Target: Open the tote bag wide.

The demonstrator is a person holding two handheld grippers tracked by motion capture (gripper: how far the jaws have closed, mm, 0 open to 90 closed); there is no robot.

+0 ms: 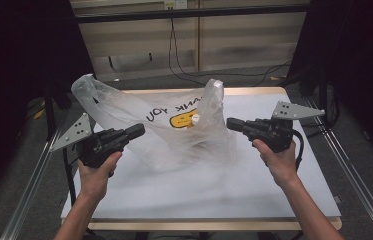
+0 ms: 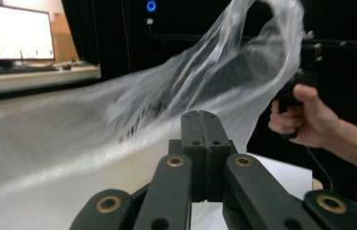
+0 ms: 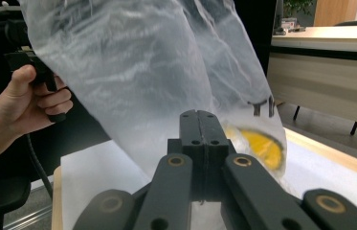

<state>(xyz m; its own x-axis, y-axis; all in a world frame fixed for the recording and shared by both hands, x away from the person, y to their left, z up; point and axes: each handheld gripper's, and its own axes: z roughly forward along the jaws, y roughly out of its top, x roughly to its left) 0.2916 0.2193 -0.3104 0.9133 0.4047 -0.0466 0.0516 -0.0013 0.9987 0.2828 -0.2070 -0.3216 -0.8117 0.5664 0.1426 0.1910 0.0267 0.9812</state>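
A clear plastic bag (image 1: 174,130) with black lettering and a yellow smiley print stands puffed up on the white table (image 1: 199,190), its two handles pointing up. My left gripper (image 1: 139,131) is shut against the bag's lower left edge. In the left gripper view the jaws are pressed together at the gripper's tip (image 2: 205,115), and the blurred bag (image 2: 190,91) rises just beyond. My right gripper (image 1: 230,122) is shut at the bag's right edge. In the right gripper view that gripper (image 3: 204,115) meets the bag (image 3: 133,62) next to the yellow print (image 3: 262,146).
Metal rails run along both sides of the table (image 1: 359,170). Cables (image 1: 184,70) trail over the floor behind it, in front of a wooden wall. The near half of the white tabletop is bare. A lit monitor (image 2: 13,31) stands on a desk in the left gripper view.
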